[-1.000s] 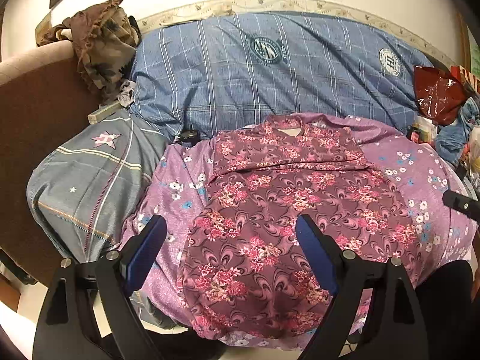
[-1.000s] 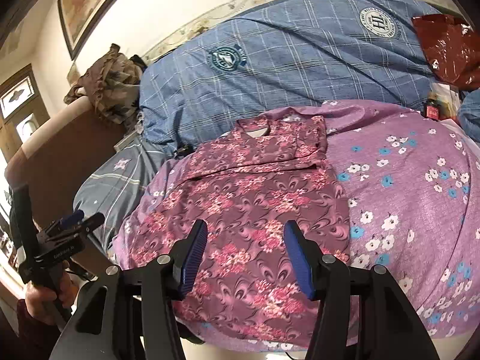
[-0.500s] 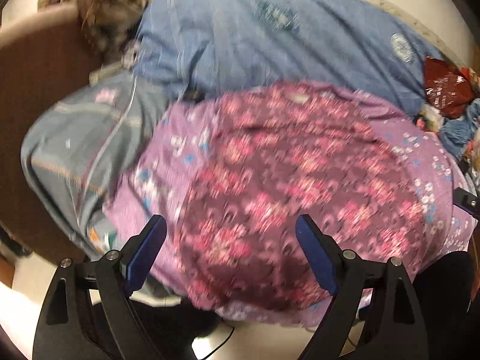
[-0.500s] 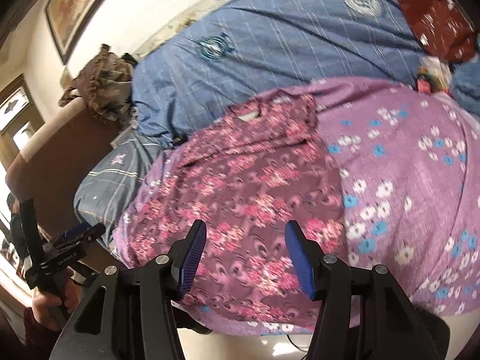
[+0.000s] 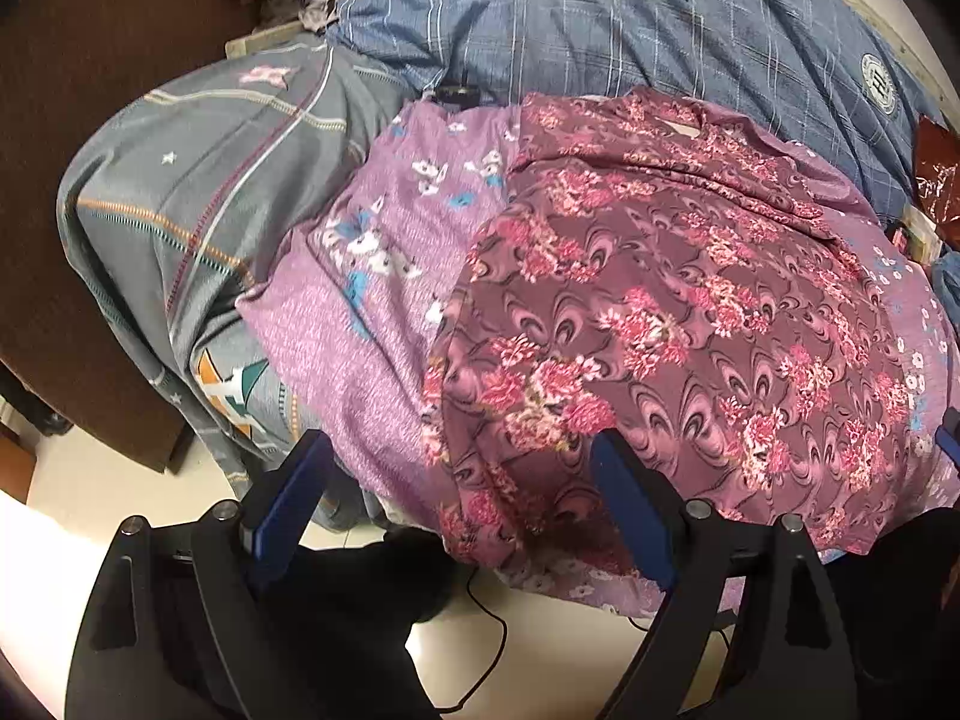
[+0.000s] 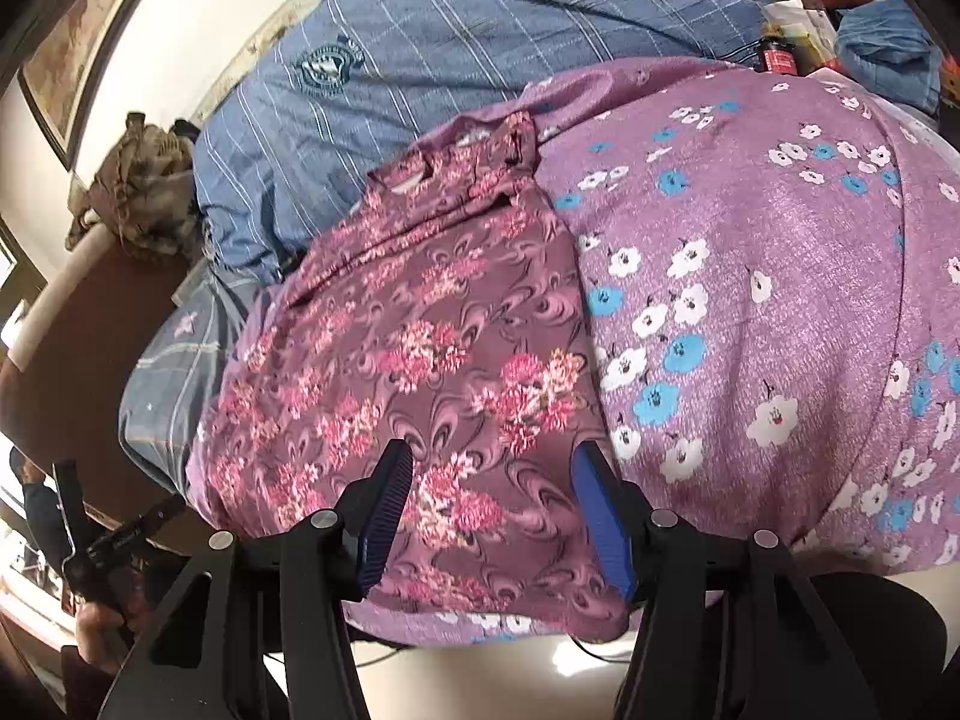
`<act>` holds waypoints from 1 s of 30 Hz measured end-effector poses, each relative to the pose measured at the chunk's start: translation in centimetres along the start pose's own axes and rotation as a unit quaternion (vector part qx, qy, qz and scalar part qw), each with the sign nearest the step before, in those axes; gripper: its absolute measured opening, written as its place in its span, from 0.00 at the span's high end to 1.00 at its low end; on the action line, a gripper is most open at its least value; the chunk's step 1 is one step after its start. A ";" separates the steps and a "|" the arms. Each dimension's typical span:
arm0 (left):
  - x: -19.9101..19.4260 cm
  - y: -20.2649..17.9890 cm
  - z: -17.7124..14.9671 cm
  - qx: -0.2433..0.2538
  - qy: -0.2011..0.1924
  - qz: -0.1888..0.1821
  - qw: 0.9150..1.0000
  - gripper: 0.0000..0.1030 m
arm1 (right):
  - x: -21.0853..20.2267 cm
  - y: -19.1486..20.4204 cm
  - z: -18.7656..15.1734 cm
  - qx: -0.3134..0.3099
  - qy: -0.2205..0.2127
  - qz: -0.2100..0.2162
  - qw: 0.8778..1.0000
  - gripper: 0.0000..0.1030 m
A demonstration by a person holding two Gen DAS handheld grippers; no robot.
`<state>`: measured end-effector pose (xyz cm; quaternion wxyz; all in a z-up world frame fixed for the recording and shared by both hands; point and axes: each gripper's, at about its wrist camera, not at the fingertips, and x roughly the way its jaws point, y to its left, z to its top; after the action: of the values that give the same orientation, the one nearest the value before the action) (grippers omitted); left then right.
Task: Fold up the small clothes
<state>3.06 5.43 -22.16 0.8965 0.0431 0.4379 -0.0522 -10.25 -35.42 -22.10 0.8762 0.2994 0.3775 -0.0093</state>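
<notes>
A maroon floral shirt point(image 5: 672, 324) lies flat on a purple flowered sheet point(image 5: 360, 276), collar at the far end, hem hanging over the near edge. It also shows in the right wrist view point(image 6: 420, 348) on the same sheet point(image 6: 750, 276). My left gripper point(image 5: 462, 498) is open and empty, just above the shirt's near left hem corner. My right gripper point(image 6: 492, 510) is open and empty, over the shirt's near right hem. The left gripper also shows in the right wrist view point(image 6: 96, 534) at the far left.
A blue plaid blanket point(image 5: 600, 24) lies behind the shirt. A grey striped pillow point(image 5: 198, 180) sits at the left by a brown headboard point(image 5: 78, 60). Red packaging and clutter point(image 6: 798, 30) lie at the far right. The floor point(image 5: 528, 654) with a black cable is below.
Both grippers have moved down and closer to the shirt's near hem. The left view has swung left and lower, showing more floor. Both jaws stay open.
</notes>
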 end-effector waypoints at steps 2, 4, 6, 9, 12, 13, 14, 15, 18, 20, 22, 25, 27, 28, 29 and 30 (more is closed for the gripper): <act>-0.1 -0.5 0.1 0.002 -0.006 0.003 1.000 0.14 | -0.1 0.5 0.0 -0.012 -0.013 0.013 1.000 0.43; -0.4 -1.1 0.2 0.005 -0.016 0.004 1.000 0.14 | -0.1 1.2 0.0 -0.027 -0.020 0.026 0.999 0.43; -0.8 -1.8 0.3 0.013 -0.027 0.006 1.000 0.14 | 0.3 2.2 -0.2 -0.048 -0.017 0.032 0.998 0.43; -1.8 -2.7 0.6 0.026 -0.047 0.011 0.998 0.14 | 0.6 3.7 -0.6 -0.078 -0.015 0.040 0.996 0.43; -3.0 -3.2 0.9 0.036 -0.071 0.015 0.997 0.14 | 0.8 4.7 -0.9 -0.096 -0.018 0.047 0.994 0.43; -3.2 -3.2 1.0 0.037 -0.075 0.016 0.996 0.14 | 0.8 4.9 -0.9 -0.098 -0.018 0.048 0.994 0.43; -3.5 -3.2 1.1 0.037 -0.081 0.016 0.996 0.14 | 0.9 5.0 -0.9 -0.100 -0.017 0.047 0.994 0.43; -3.8 -3.2 1.2 0.036 -0.086 0.017 0.996 0.14 | 1.0 5.1 -1.0 -0.099 -0.016 0.046 0.994 0.43; -4.2 -3.1 1.3 0.032 -0.095 0.016 0.995 0.14 | 1.1 5.2 -1.0 -0.095 -0.018 0.049 0.994 0.43; -4.3 -3.0 1.3 0.031 -0.096 0.015 0.995 0.14 | 1.2 5.3 -1.0 -0.094 -0.018 0.049 0.994 0.43; -4.3 -3.0 1.3 0.031 -0.095 0.016 0.995 0.14 | 1.2 5.3 -1.0 -0.096 -0.016 0.046 0.994 0.43; -4.4 -2.9 1.3 0.027 -0.094 0.016 0.995 0.14 | 1.4 5.5 -1.2 -0.099 -0.013 0.042 0.994 0.43; -4.3 -2.7 1.2 0.024 -0.093 0.017 0.995 0.14 | 1.3 5.5 -1.2 -0.098 -0.014 0.040 0.994 0.43; -4.3 -2.6 1.2 0.022 -0.093 0.017 0.995 0.14 | 1.3 5.4 -1.2 -0.097 -0.015 0.040 0.994 0.43; -4.3 -2.5 1.2 0.020 -0.094 0.017 0.995 0.14 | 1.3 5.4 -1.2 -0.095 -0.015 0.041 0.995 0.43; -4.2 -2.4 1.2 0.019 -0.093 0.017 0.995 0.14 | 1.3 5.3 -1.2 -0.093 -0.016 0.040 0.995 0.43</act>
<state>1.08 3.11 -18.17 0.9333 0.0622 0.3503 -0.0492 -8.87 -30.13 -20.86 0.9060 0.2311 0.3502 0.0560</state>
